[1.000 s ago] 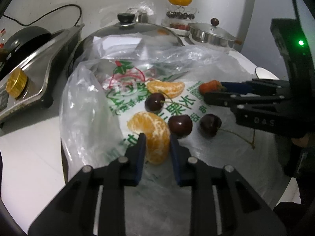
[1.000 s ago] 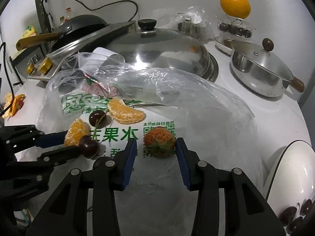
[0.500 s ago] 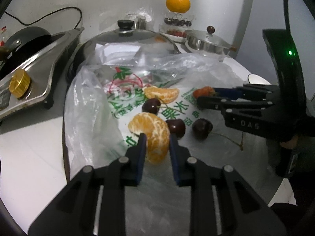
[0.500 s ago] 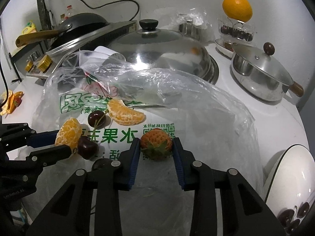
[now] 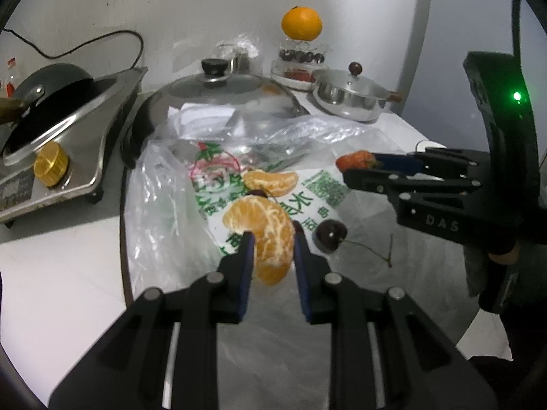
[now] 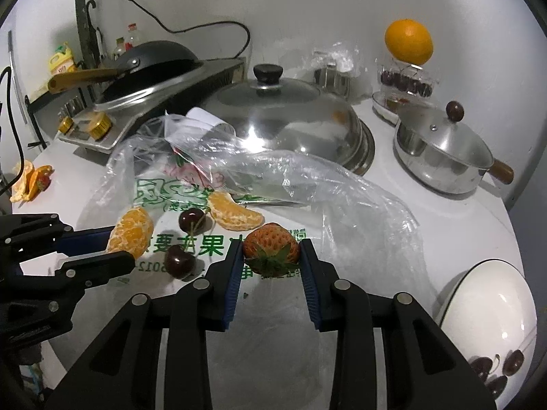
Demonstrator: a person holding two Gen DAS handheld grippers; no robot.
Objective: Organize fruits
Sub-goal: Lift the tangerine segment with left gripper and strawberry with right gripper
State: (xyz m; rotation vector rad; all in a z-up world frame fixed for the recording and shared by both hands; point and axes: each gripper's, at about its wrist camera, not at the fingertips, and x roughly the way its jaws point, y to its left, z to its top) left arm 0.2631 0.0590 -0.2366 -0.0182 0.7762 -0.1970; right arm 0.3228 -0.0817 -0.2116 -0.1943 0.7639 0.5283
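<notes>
My left gripper [image 5: 270, 244] is clamped on a peeled tangerine piece [image 5: 265, 230] — a fat, pale-veined orange chunk pinched between the blue pads, lifted clear of the plastic below. My right gripper [image 6: 271, 251] is closed on a strawberry [image 6: 271, 247], red and seeded, its green leafy cap pointing down towards me, the blue ribbed pads pressing both of its sides. From the left wrist view the right gripper reaches in from the right, the strawberry at its tip; from the right wrist view the left gripper comes in from the left, holding the tangerine piece. Under both lies a crinkled clear plastic bag [image 6: 342, 205] with green printed characters, spread over a round white table [image 6: 461, 225]. On the bag, between the two grippers, rest two dark glossy cherries [image 6: 179, 261] with thin stems and a second tangerine segment [image 6: 234, 213], a flat crescent. Just to my right a smooth white bowl [image 6: 492, 311] with a dark rim holds more cherries. Farther back stand a domed steel lid [image 6: 287, 116] with a black knob, a small steel saucepan [image 6: 444, 150] with a wooden handle, and a whole orange [image 6: 408, 41] perched on a clear box.
</notes>
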